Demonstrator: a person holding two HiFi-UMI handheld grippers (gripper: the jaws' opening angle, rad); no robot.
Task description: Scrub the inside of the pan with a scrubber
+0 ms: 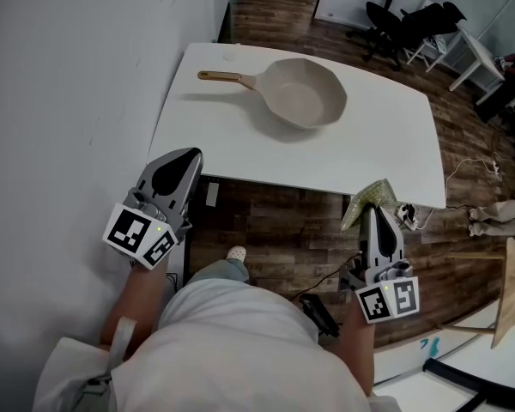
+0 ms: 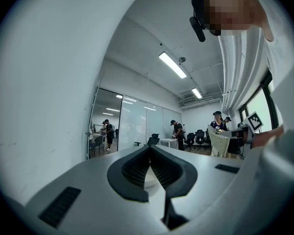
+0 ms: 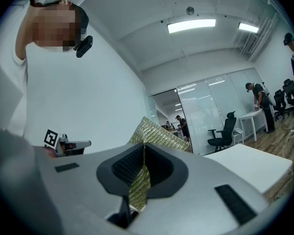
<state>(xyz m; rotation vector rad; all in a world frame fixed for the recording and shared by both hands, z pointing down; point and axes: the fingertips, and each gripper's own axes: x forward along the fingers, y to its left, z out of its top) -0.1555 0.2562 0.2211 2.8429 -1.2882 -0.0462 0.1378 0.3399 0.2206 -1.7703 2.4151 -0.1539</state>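
Observation:
A beige pan (image 1: 302, 93) with a wooden-tipped handle (image 1: 219, 77) rests on the white table (image 1: 386, 144), handle pointing left. My right gripper (image 1: 371, 210) hovers off the table's near edge at the right, shut on a greenish-gold scrubber (image 1: 367, 199); in the right gripper view the scrubber (image 3: 154, 136) sticks up from between the jaws. My left gripper (image 1: 185, 158) is held by the table's near-left corner, shut with nothing in it; the left gripper view shows its jaws (image 2: 150, 166) closed together and pointing up into the room.
A grey wall (image 1: 77, 101) runs along the left side of the table. Black office chairs (image 1: 403, 24) and a white desk (image 1: 476, 54) stand beyond it. Cables (image 1: 476, 170) lie on the wooden floor at the right. People stand far off in the office (image 2: 179, 131).

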